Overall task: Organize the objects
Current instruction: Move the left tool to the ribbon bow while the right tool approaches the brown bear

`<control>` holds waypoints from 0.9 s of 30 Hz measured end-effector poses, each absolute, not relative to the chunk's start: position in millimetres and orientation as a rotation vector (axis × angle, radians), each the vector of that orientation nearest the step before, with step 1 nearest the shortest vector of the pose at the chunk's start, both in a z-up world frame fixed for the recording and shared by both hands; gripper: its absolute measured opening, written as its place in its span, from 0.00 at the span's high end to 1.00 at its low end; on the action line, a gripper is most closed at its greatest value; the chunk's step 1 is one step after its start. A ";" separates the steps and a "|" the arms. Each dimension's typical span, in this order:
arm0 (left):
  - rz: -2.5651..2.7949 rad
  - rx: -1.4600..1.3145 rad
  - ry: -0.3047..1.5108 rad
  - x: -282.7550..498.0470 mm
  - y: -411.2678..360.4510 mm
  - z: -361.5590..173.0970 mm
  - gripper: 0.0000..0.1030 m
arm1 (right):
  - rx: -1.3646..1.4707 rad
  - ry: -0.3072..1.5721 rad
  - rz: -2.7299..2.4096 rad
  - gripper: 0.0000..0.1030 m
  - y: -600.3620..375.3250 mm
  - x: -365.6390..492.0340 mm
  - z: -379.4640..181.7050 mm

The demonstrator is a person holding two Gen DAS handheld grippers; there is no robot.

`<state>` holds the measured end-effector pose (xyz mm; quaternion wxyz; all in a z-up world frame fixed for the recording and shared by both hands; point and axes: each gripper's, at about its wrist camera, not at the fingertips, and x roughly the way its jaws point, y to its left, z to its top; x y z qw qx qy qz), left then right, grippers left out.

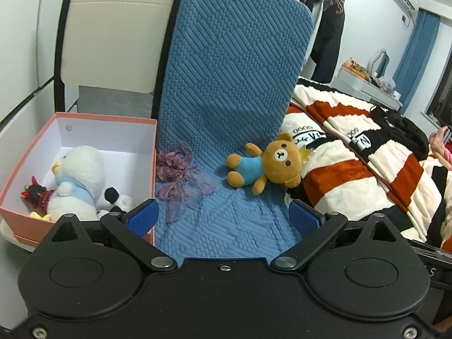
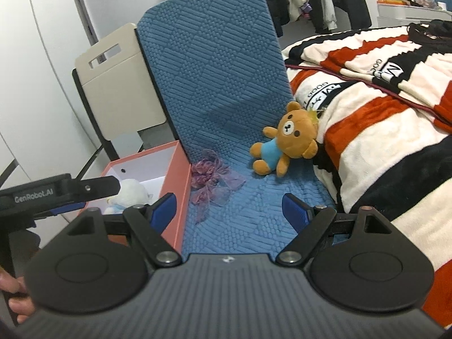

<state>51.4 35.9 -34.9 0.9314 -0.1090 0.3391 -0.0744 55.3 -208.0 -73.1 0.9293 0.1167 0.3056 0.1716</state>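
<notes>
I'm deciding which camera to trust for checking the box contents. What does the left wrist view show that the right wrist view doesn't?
Only the left wrist view shows the box's floor: a red-and-black figure and a black-and-white plush beside the white plush, plus the open left gripper.

Only the right wrist view shows the open right gripper.

Both show the pink box, the purple ribbon and the teddy bear on the blue cushion.

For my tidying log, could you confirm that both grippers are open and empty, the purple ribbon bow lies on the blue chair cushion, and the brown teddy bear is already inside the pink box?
Not quite: the brown teddy bear still lies on the blue chair cushion, outside the pink box, as the left wrist view shows. The rest holds: left gripper and right gripper are open and empty, and the purple ribbon bow lies on the cushion.
</notes>
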 end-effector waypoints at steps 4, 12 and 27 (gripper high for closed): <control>-0.158 -0.223 0.712 62.1 23.3 -51.6 0.04 | 0.246 0.608 0.346 0.19 -216.9 60.5 -88.9; -0.159 -0.215 0.719 80.1 0.8 -81.1 0.04 | 0.250 0.599 0.351 0.19 -235.5 81.0 -122.3; -0.135 -0.218 0.715 103.7 -13.0 -126.9 0.04 | 0.271 0.600 0.312 0.19 -241.2 102.0 -169.5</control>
